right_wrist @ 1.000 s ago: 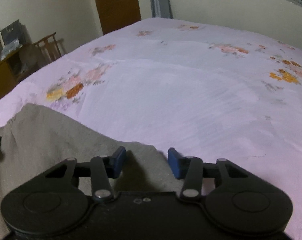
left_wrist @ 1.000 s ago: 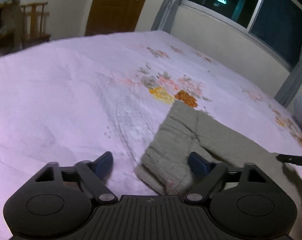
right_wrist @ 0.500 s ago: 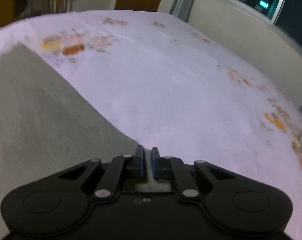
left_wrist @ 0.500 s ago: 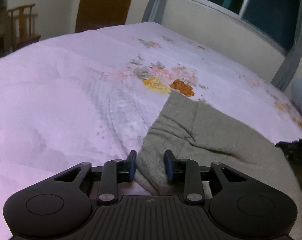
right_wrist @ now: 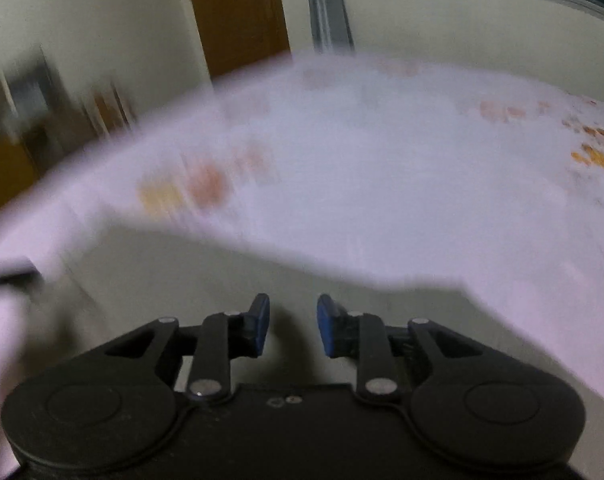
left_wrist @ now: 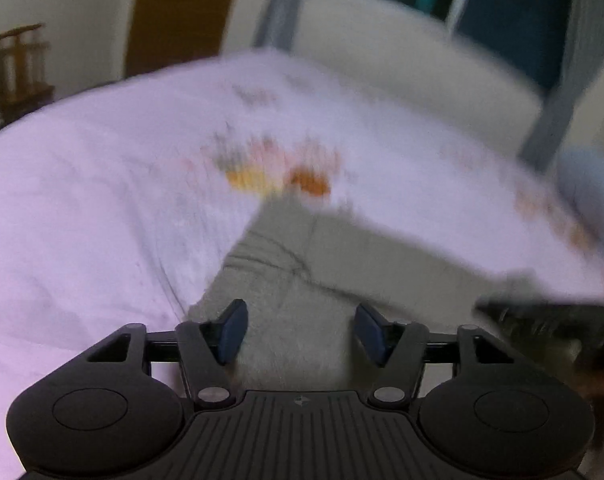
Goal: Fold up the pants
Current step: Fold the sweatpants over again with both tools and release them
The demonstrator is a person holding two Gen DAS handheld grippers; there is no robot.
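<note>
Grey-green pants [left_wrist: 342, 264] lie flat on the pink floral bedsheet [left_wrist: 81, 208]. My left gripper [left_wrist: 302, 330] hovers over their near left end. Its jaws are opening, and the blue pads [left_wrist: 231, 330] stand apart on either side of the cloth without pressing it. In the right wrist view the pants [right_wrist: 181, 280] spread below my right gripper [right_wrist: 293, 324]. Its jaws are opening too, with a narrow gap and no cloth pinched between the pads. Both views are blurred. The right gripper [left_wrist: 542, 314] appears as a dark blur at the pants' far edge.
The bedsheet [right_wrist: 382, 180] covers a wide bed. Behind it are a brown door [left_wrist: 181, 16], a wooden chair [left_wrist: 21, 64], a grey curtain [left_wrist: 554, 112] and a dark window [left_wrist: 502, 12]. A pale pillow [left_wrist: 590, 188] lies at the right edge.
Half a second ago both grippers were pinched on the pants' near edge. Now both have their pads apart and the cloth lies loose. Both views have shifted and blurred.
</note>
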